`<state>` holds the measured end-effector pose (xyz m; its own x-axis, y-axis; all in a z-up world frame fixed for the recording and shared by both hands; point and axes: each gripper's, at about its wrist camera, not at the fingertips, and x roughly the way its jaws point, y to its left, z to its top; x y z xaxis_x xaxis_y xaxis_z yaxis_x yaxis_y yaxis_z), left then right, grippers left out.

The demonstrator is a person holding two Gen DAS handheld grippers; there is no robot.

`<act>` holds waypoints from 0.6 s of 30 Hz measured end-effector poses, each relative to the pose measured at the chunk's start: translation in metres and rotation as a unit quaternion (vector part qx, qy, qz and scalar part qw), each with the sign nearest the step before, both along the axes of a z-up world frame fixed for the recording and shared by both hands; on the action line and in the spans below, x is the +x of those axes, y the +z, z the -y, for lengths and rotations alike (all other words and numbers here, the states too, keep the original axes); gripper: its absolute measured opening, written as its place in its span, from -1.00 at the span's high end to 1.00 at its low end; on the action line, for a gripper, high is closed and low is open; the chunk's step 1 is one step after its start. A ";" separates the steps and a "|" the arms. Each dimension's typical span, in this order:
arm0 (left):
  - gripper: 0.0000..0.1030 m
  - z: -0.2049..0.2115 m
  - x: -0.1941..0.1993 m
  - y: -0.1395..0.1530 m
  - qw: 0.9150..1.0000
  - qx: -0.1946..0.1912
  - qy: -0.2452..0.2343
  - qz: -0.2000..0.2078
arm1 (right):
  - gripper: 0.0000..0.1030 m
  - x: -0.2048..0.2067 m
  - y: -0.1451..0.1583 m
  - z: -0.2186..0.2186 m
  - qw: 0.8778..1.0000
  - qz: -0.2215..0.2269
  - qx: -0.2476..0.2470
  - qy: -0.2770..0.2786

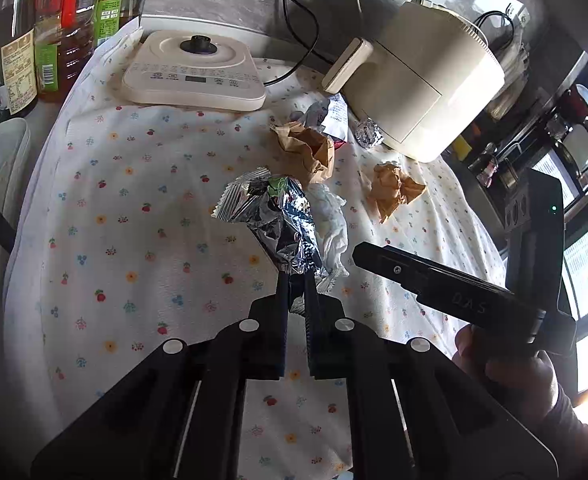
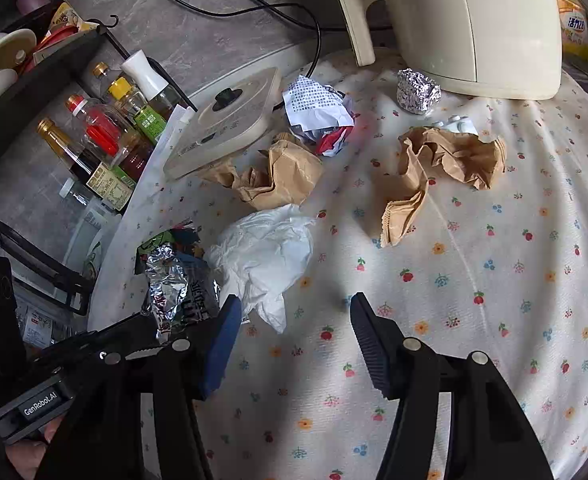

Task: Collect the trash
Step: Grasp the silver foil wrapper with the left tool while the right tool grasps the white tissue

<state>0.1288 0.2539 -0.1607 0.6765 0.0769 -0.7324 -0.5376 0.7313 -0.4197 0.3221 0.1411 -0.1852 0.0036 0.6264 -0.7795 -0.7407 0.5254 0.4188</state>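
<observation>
Left wrist view: left gripper (image 1: 297,276) pinching crinkled silver foil wrapper (image 1: 282,224); right gripper (image 2: 294,312) spread.

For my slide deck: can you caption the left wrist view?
Left gripper pinches a crumpled foil wrapper on the floral cloth, beside white tissue and brown paper.

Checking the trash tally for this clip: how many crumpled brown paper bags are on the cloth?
2. One brown bag lies beside the kettle base; the other brown bag lies in front of the air fryer. More may be hidden.
</observation>
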 end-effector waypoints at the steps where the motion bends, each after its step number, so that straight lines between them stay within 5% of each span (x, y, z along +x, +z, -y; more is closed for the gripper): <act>1: 0.85 0.000 -0.002 -0.001 1.000 0.000 0.004 -0.001 | 0.03 0.001 -0.001 0.000 1.000 -0.001 -0.001 -0.001; 6: 0.85 -0.001 -0.015 0.001 1.000 0.009 0.027 0.000 | -0.19 -0.002 0.006 -0.013 1.000 0.008 0.009 0.008; 11: 0.85 -0.007 -0.030 0.001 0.998 0.013 0.059 -0.003 | -0.15 -0.007 -0.004 -0.039 0.999 0.017 -0.012 0.033; 13: 0.85 -0.009 -0.036 -0.001 0.997 0.012 0.072 -0.007 | 0.11 -0.011 -0.005 -0.045 0.998 0.035 -0.020 0.043; 15: 0.85 -0.011 -0.042 -0.002 0.997 0.012 0.080 -0.008 | 0.85 -0.013 -0.008 -0.048 0.998 0.027 -0.028 0.056; 18: 0.85 -0.010 -0.045 0.001 0.996 0.017 0.084 -0.004 | 0.87 -0.015 -0.006 -0.041 0.998 0.026 -0.029 0.052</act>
